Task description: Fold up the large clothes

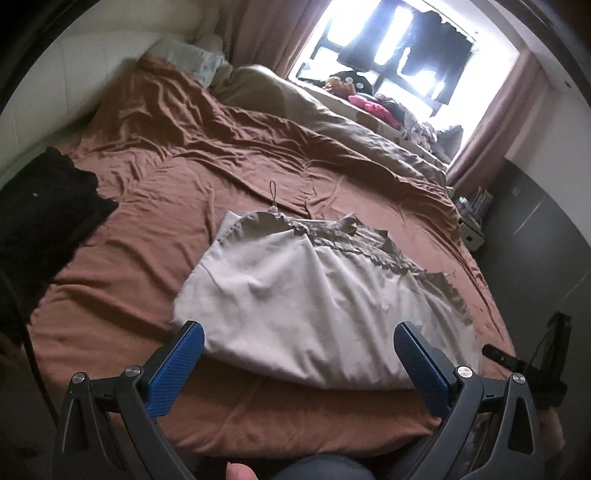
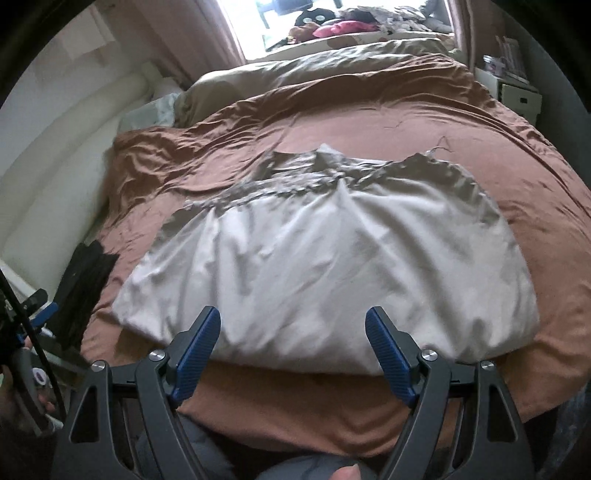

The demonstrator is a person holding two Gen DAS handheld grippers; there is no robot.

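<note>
Nearest the lens, both grippers hang above the bed's near edge w/ fingers spread wide, nothing between them: left gripper (image 1: 299, 334) and right gripper (image 2: 293, 319), each w/ dark plastic arms, silver pivot screws and ribbed blue pads (image 2: 199, 350). Both point fwd over the bed toward the window, tilted down a bit. Just past the fingertips lies the garment (image 2: 314, 266), a pale beige, thin, softly creased cloth, folded over into a broad, rounded shape; its smooth folded edge faces the grippers, its gathered, ruffled edge (image 1: 354, 247) faces the window end. Long axis runs side to side across the bed, roughly square to the grippers. A thin cord loop (image 1: 272, 194) sticks out from its far left corner. It rests on a rust-brown, wrinkled sheet (image 1: 155, 206). Left of it, near the wall, a black cloth pile (image 1: 44, 214). Further back, a tan bunched duvet (image 2: 332, 62), then pink and dark clutter (image 2: 340, 27) under the bright window (image 1: 399, 44) w/ mauve curtains.
</note>
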